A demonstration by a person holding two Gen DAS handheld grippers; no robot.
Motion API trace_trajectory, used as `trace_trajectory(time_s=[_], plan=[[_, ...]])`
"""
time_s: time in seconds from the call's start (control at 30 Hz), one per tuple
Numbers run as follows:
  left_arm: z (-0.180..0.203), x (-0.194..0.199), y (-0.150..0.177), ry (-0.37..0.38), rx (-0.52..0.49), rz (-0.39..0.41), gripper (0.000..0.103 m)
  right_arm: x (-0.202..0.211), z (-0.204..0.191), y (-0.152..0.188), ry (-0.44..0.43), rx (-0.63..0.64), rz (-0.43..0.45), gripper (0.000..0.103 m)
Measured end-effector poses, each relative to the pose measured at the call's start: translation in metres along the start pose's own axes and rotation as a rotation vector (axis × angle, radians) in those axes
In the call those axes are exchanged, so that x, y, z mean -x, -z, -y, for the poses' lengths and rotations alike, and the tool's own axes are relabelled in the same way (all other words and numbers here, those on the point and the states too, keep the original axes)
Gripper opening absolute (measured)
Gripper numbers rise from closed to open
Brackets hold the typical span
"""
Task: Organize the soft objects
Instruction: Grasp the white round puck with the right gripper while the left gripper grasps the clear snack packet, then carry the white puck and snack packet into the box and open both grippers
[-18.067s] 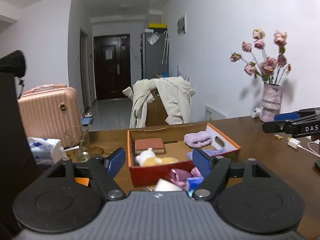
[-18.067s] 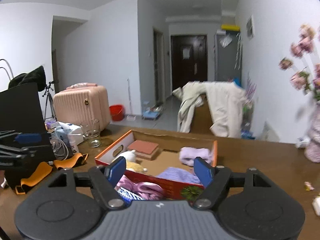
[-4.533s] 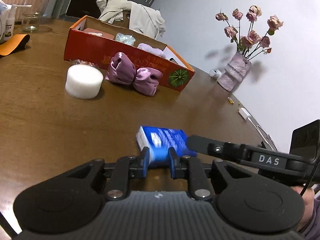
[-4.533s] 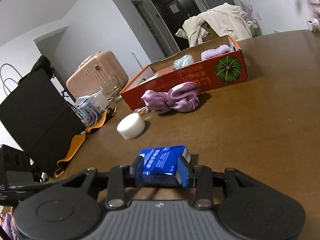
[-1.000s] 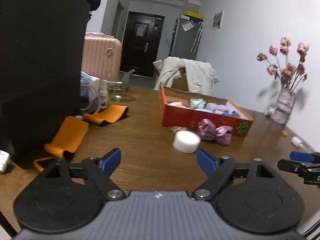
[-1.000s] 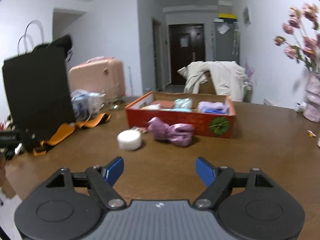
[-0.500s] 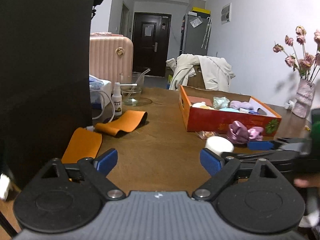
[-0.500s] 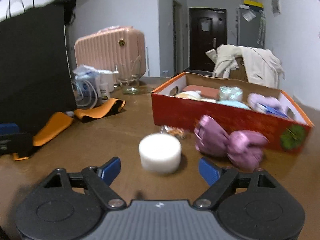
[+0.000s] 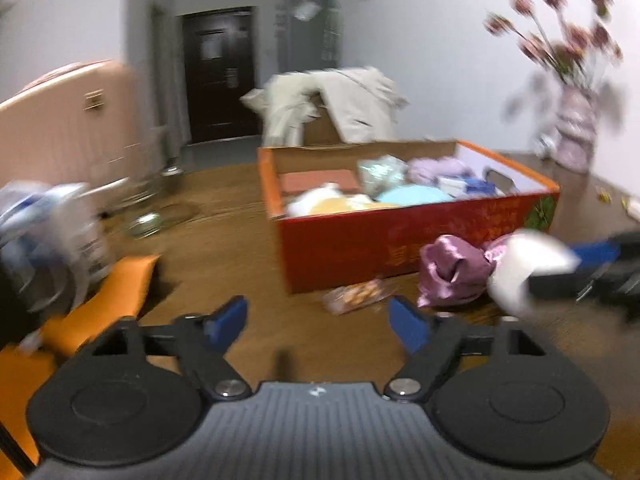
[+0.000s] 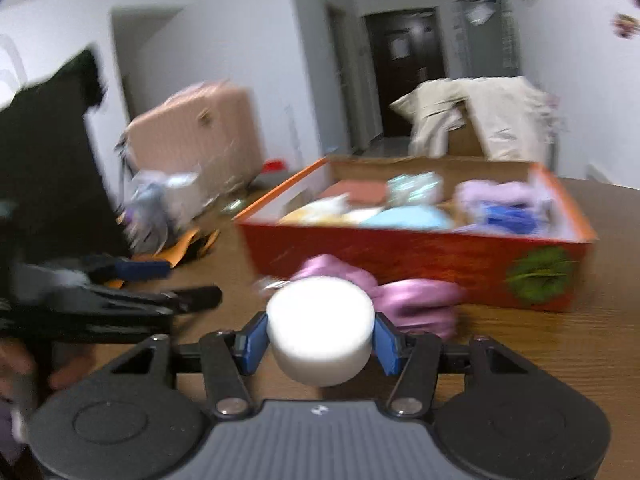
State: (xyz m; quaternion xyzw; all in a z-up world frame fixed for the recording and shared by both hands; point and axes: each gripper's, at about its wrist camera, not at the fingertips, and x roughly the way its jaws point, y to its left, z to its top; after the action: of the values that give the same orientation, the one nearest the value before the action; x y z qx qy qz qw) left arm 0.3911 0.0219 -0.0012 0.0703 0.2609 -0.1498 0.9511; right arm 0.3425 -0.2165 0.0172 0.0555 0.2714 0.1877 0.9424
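My right gripper (image 10: 320,340) is closing on a white foam cylinder (image 10: 320,328), and its blue pads (image 10: 256,340) touch both sides of it. Just behind the cylinder lies a purple satin bow (image 10: 416,300), in front of the orange-red box (image 10: 420,256) filled with soft things. In the left wrist view the same cylinder (image 9: 524,268) shows at the right, beside the bow (image 9: 452,272). My left gripper (image 9: 316,320) is closing with nothing between its pads. It points at the table in front of the box (image 9: 400,240), short of a small snack wrapper (image 9: 356,294).
Orange straps (image 9: 120,284), a plastic bag and bottles (image 9: 52,224) and a pink suitcase (image 9: 68,128) are to the left. A black bag (image 10: 52,172) stands at the far left. A vase of flowers (image 9: 576,132) is at the back right, and a coat-draped chair (image 9: 332,104) is behind the table.
My right gripper has moved up to the white cylinder and closed around it. My left gripper has swung toward the box, and its jaws have narrowed.
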Motion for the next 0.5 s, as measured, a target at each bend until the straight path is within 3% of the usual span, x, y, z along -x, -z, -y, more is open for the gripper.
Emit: trace_trajectory(time_s=[0.07,0.17,0.37,0.5], plan=[[0.008,-0.021,-0.007,0.029,-0.055,-0.024,0.061,0.01,0.017,-0.002,0.061,-0.026,0.028,0.055],[0.014,-0.039,-0.011,0.039,-0.105,-0.042,0.055,0.016,0.038,-0.002,0.102,-0.061,0.054,0.055],[0.012,-0.057,-0.008,0.059,-0.114,-0.106,0.036,0.007,0.046,0.002,0.077,-0.073,0.05,0.055],[0.016,-0.054,-0.008,0.068,-0.13,-0.107,0.025,0.007,0.044,0.004,0.065,-0.061,0.051,0.055]])
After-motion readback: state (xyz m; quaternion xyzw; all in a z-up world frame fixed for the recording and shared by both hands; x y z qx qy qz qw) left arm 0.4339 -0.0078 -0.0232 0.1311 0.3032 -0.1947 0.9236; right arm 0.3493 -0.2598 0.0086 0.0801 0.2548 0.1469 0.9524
